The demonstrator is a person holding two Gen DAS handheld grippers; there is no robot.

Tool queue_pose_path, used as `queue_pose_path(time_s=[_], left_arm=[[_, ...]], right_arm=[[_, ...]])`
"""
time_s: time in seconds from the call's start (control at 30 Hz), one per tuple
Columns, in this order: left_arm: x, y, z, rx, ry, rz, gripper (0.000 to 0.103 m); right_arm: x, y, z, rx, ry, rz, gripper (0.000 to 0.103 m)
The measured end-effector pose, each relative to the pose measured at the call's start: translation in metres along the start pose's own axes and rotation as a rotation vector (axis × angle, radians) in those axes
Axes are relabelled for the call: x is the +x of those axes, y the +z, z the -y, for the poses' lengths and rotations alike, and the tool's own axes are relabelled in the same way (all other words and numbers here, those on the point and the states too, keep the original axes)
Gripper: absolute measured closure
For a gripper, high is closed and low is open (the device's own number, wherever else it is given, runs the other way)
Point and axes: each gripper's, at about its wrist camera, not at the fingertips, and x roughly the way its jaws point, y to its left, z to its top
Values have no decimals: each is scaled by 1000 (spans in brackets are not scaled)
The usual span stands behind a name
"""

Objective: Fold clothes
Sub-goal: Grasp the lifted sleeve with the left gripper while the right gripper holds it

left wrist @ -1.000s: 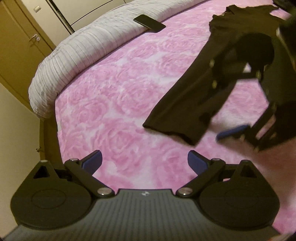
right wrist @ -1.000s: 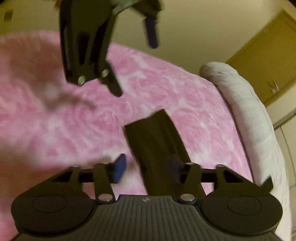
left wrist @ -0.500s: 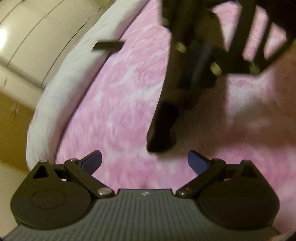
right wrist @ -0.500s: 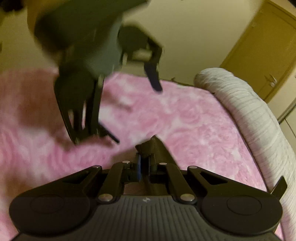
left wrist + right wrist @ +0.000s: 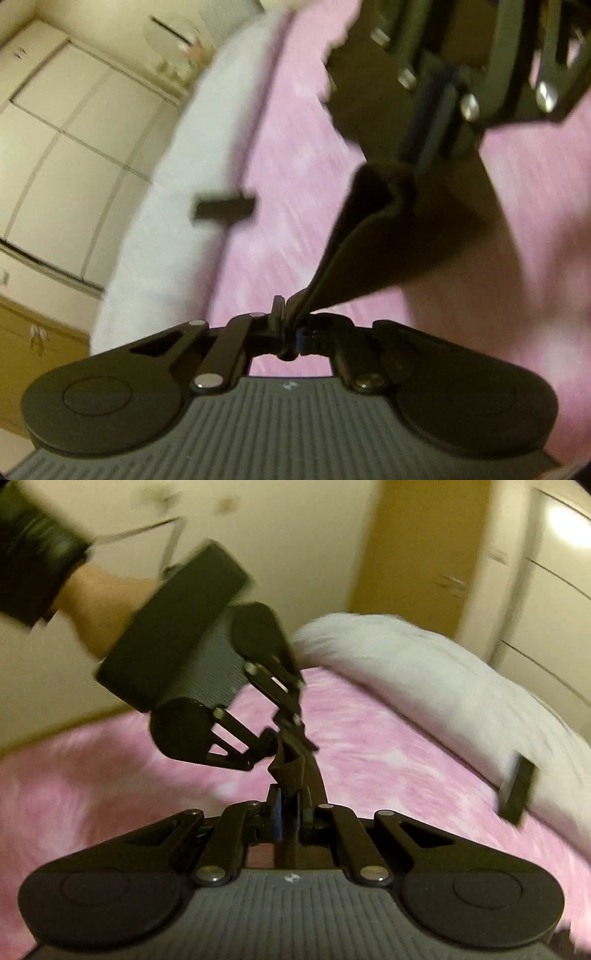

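Left claw (image 5: 291, 332): closed on an edge of the dark garment (image 5: 388, 236); the cloth rises taut from between its pads towards the other tool.
Right claw (image 5: 291, 812): closed on a bunched fold of the same garment (image 5: 291, 771); dark cloth fills the gap between its blue pads.
Relation of the claws: seen from the right wrist, the left claw (image 5: 291, 734) sits just beyond the right one, tips near each other, each pinching the cloth close to the other's hold.
Task item, location: the garment hangs between the two claws above the pink blanket (image 5: 280, 155) of the bed; how much of it rests on the blanket cannot be told through the blur.
Reason for the hold: two pinches close together on one edge probably serve to lift and spread the cloth so that it can be laid flat or doubled over; this is a judgement.
Person: a hand (image 5: 107, 609) with a dark sleeve (image 5: 33, 546) carries the left tool.
Surroundings: a white rolled cover (image 5: 155, 221) lies along the bed's far side with a dark phone-like slab (image 5: 225, 210) resting at its border; pale cupboard doors (image 5: 62, 155) stand behind.
Containers: none is in view; the cupboards are shut and their contents are hidden.
Stage: an early step, since no fold is finished.
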Motion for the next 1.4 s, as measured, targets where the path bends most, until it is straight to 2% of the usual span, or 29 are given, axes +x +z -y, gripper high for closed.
queue_pose_path(time_s=[0.17, 0.3, 0.43, 0.57, 0.67, 0.77, 0.87, 0.97, 1.0, 1.1, 1.17, 1.27, 1.33, 1.4], left_arm=[[21, 122, -39, 21, 18, 115, 99], [60, 234, -50, 60, 3, 174, 99], [115, 344, -41, 86, -41, 220, 99], [182, 435, -15, 156, -128, 238, 99], [235, 476, 8, 176, -196, 215, 99], [282, 504, 29, 165, -265, 186, 99], [315, 519, 55, 158, -322, 154, 99], [338, 523, 71, 143, -371, 103, 89], [337, 517, 66, 113, -370, 84, 84], [331, 496, 46, 5, -358, 18, 79], [309, 463, 27, -117, -303, -43, 74], [271, 410, 22, -319, -232, -162, 68], [246, 373, 37, -428, -194, -252, 65], [225, 342, 63, -528, -180, -340, 65]], right_arm=[[-80, -6, 90, 266, -128, 71, 100], [-147, -29, 169, 410, -227, 142, 100], [-205, -70, 252, 522, -298, 198, 100], [-243, -127, 334, 625, -347, 187, 97], [-254, -176, 390, 702, -352, 152, 97], [-260, -220, 426, 749, -353, 115, 97], [-252, -254, 449, 793, -355, 78, 97], [-239, -286, 459, 845, -349, 35, 97], [-238, -298, 459, 871, -339, 20, 96], [-239, -327, 459, 949, -310, -17, 96], [-241, -340, 464, 995, -303, -34, 96], [-245, -351, 469, 1065, -303, -42, 96], [-245, -356, 475, 1101, -318, -52, 94], [-243, -362, 480, 1140, -367, -86, 84]])
